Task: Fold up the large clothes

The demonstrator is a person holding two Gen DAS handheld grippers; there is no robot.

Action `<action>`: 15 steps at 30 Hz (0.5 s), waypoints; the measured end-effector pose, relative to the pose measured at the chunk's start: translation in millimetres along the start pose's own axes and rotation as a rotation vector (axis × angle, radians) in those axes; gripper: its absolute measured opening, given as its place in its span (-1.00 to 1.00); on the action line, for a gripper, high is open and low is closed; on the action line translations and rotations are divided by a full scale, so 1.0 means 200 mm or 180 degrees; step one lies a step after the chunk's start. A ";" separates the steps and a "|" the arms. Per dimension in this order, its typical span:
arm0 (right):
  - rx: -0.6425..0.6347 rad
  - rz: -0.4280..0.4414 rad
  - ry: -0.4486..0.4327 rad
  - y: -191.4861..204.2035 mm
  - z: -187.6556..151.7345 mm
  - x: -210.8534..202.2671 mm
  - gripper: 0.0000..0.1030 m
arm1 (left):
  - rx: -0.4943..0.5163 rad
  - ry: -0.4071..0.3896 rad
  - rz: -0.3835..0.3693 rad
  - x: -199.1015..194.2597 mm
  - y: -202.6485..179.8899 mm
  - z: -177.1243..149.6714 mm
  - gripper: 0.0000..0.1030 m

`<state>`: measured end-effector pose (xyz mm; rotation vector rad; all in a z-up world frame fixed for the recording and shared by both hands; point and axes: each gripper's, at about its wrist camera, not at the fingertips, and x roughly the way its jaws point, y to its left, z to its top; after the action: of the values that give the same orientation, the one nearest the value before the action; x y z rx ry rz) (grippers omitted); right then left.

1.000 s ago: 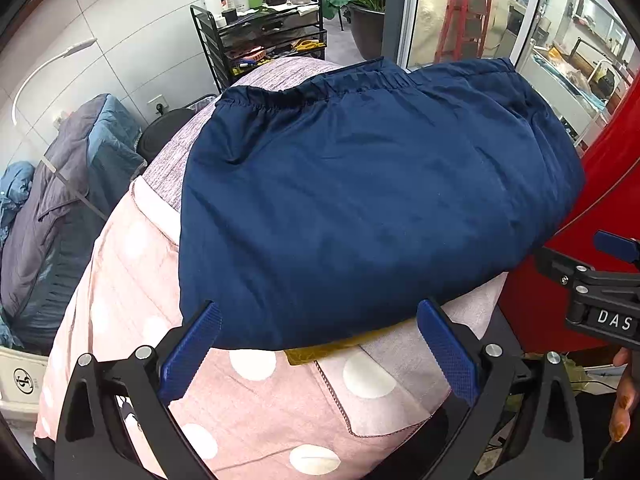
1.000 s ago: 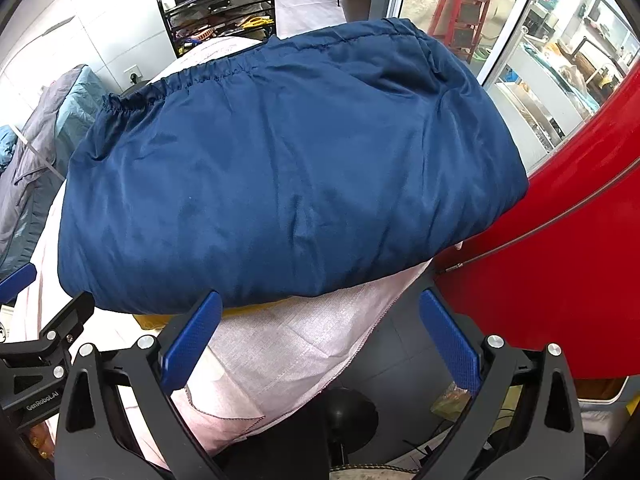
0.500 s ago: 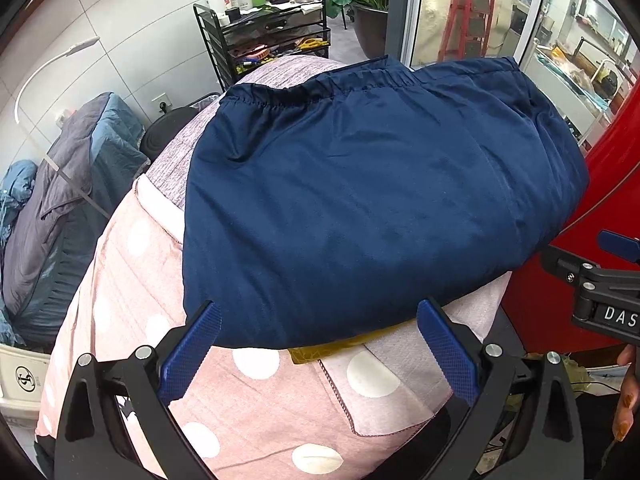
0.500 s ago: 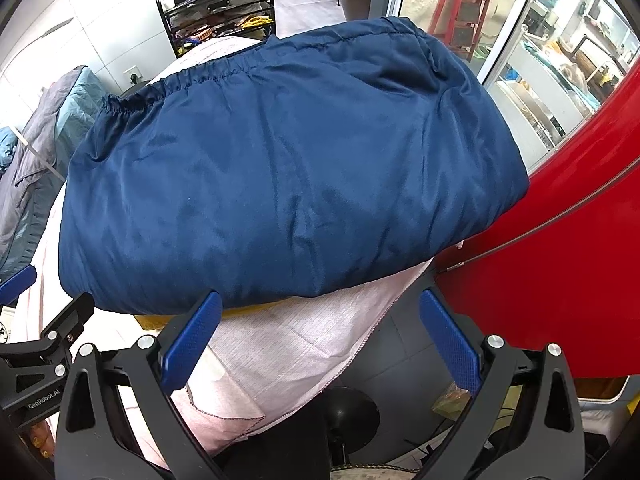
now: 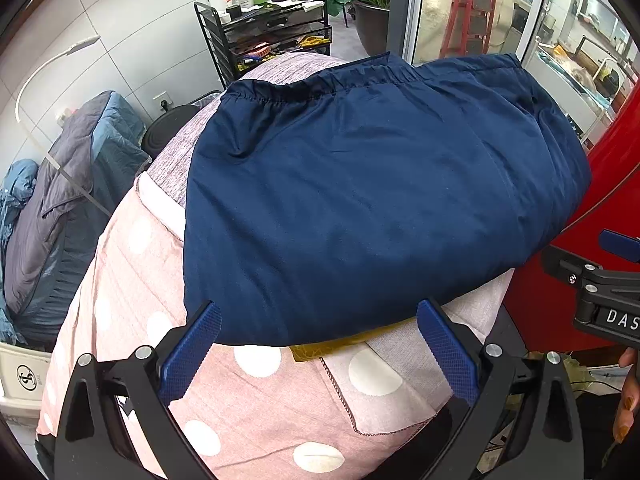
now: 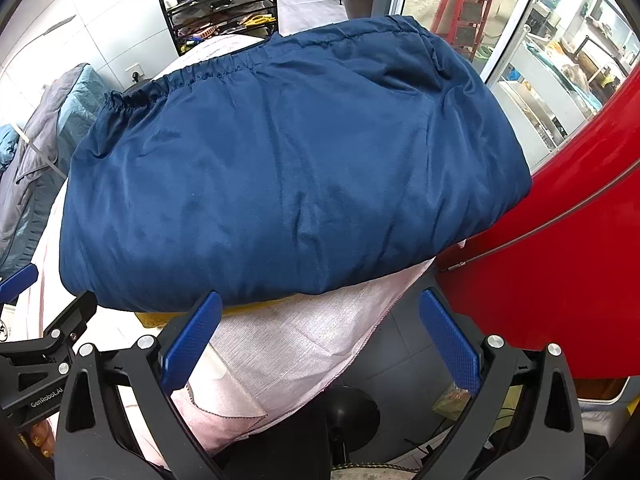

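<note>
A folded navy blue garment [image 5: 372,200] with an elastic hem lies on a table covered by a pink polka-dot cloth [image 5: 256,404]. It also fills the right wrist view [image 6: 280,176]. A yellow item [image 5: 340,346] peeks out under its near edge. My left gripper [image 5: 318,350] is open and empty, just short of the garment's near edge. My right gripper [image 6: 320,342] is open and empty, at the garment's near right edge over the cloth's hanging corner [image 6: 288,356]. The right gripper also shows at the right of the left wrist view [image 5: 600,292].
A red cabinet [image 6: 560,264] stands close on the right. A pile of grey and blue bedding [image 5: 56,208] sits at the left. A black wire shelf cart [image 5: 264,36] with bottles stands behind the table. A black stool base [image 6: 348,408] is on the floor below.
The left gripper has drifted slightly, so the garment sits a little lower and further right in its view. The right gripper has not visibly moved. Both stay open.
</note>
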<state>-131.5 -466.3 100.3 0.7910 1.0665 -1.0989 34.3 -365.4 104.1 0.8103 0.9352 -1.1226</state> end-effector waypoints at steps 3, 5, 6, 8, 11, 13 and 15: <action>-0.0002 -0.0003 -0.0005 0.00 0.00 0.00 0.89 | -0.0013 0.0002 0.0009 0.00 0.00 0.00 0.88; -0.0004 0.0000 0.0004 0.00 -0.01 0.00 0.89 | -0.0008 0.0007 0.0015 0.00 0.00 -0.01 0.88; -0.0006 -0.0002 0.0013 0.00 -0.01 0.00 0.89 | -0.0002 0.0008 0.0018 0.01 0.00 -0.01 0.88; -0.0007 0.0000 0.0018 0.00 -0.01 0.01 0.89 | 0.0011 0.0010 0.0025 0.01 -0.01 -0.01 0.88; -0.0001 0.0004 0.0031 0.00 -0.02 0.01 0.89 | 0.0040 0.0013 0.0036 0.01 -0.02 0.00 0.88; 0.0000 0.0003 0.0034 0.00 -0.01 0.02 0.89 | 0.0058 0.0016 0.0042 0.01 -0.02 0.00 0.88; 0.0001 0.0003 0.0034 0.00 -0.01 0.02 0.89 | 0.0065 0.0020 0.0046 0.01 -0.02 0.00 0.88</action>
<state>-132.3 -466.0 95.6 0.7983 1.0748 -1.0950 30.5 -366.6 101.0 0.8364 0.9229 -1.1194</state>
